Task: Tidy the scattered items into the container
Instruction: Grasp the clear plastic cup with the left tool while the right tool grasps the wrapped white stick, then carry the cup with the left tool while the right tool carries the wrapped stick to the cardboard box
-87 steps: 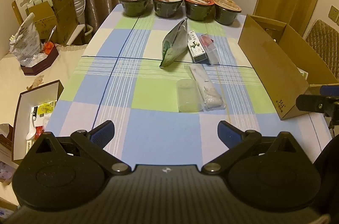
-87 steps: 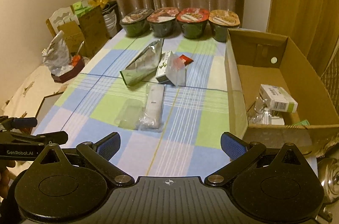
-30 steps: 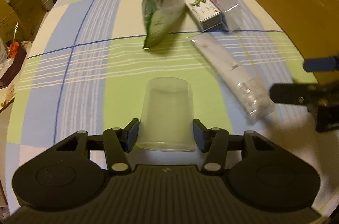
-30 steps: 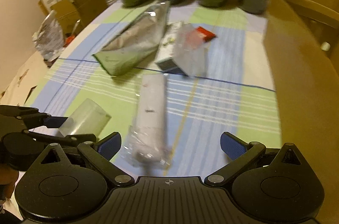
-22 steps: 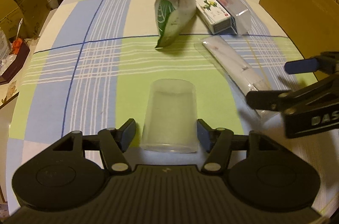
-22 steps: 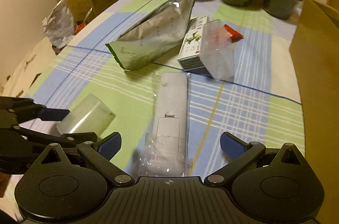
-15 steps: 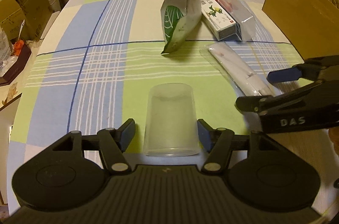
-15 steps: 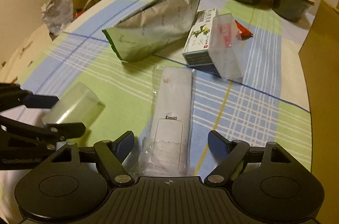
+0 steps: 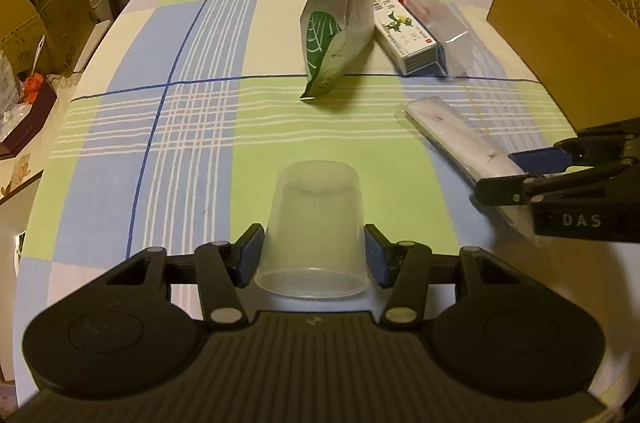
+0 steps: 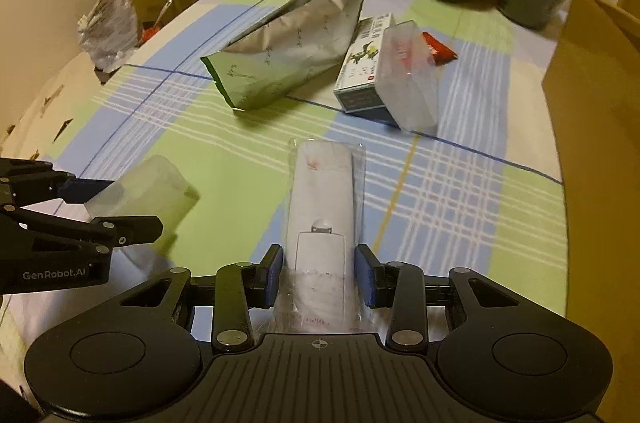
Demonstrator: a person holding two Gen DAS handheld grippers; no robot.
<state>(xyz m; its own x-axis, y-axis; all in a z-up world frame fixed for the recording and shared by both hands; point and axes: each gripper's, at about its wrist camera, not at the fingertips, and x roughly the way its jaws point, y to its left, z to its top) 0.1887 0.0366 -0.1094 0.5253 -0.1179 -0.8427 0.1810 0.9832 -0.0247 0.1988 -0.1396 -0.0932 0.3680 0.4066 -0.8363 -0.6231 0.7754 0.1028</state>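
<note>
Left wrist: left claw (image 9: 314,259) clamped on clear plastic cup (image 9: 314,223), lying mouth toward camera on counter (image 9: 192,127), near side of foil pouch (image 9: 340,23).

Right wrist: right claw (image 10: 319,273) closed around wrapped white packet (image 10: 322,207), just right of the cup; cardboard box (image 10: 600,127) farther right.

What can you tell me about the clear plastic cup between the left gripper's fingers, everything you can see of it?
The plastic cup is translucent, frosted-looking and empty, with plain tapered walls. It lies on its side, its wide open rim toward the left wrist camera and its narrower closed base pointing away across the checked tablecloth. The left gripper is shut on it, a blue pad pressing each side near the rim. In the right wrist view it appears tilted; whether it rests on the cloth is unclear.
</note>
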